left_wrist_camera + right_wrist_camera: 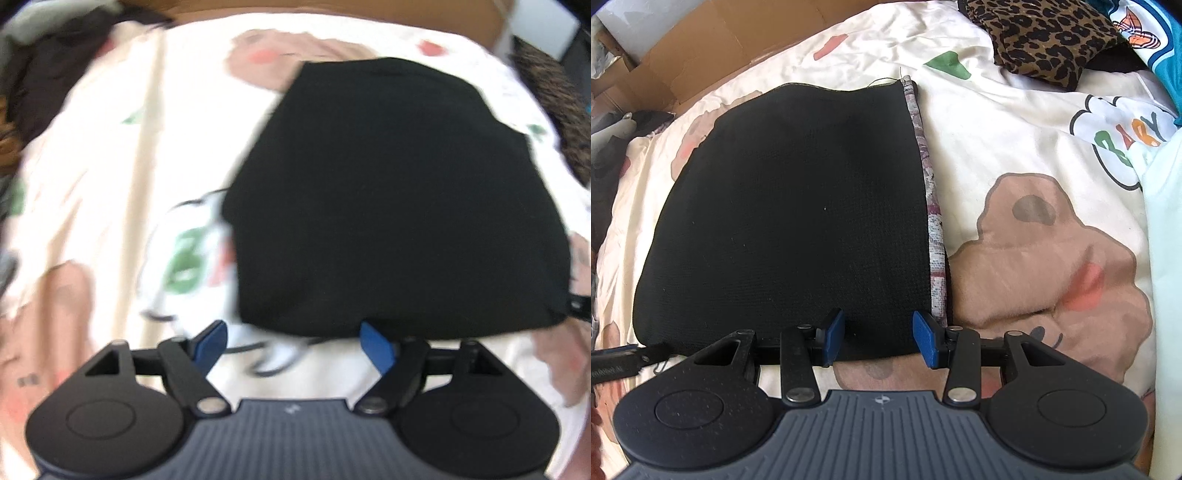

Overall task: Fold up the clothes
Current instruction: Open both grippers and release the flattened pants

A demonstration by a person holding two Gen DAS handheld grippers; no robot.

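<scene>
Bedding with cartoon prints serves as the work surface, a cream quilt (1015, 122) spread under everything. Nearest me, the right gripper (879, 338) points steeply down at the near hem of the black garment (790, 206); its blue pads stand about half apart, the hem lies between them, and neither pad looks pressed into the cloth, so I read it as holding nothing. On the other side the left gripper (293, 341) hangs at the near edge of the same garment (399, 199), jaws wide, one pad at the hem and the other over bare quilt (110, 184), nothing gripped; that view is smeared, so fine contact is hard to judge

Just past the pads the garment lies flat as a neat, roughly rectangular packet, smooth on top, with a strip of purple-and-white lining (932, 221) showing along its right side. To my eye it has already been folded at least once and squared up; what seems left for this piece is perhaps one more fold from the near hem upward, or simply setting it aside

Farther back a leopard-print piece (1041, 40) sits bunched at the far right, with a blue-and-white cloth (1145, 33) beside it, and dark clothes (55, 70) are heaped at the far left. Those look unfolded, so plenty of the job remains. Cardboard (720, 40) stands beyond the bed's far edge
</scene>
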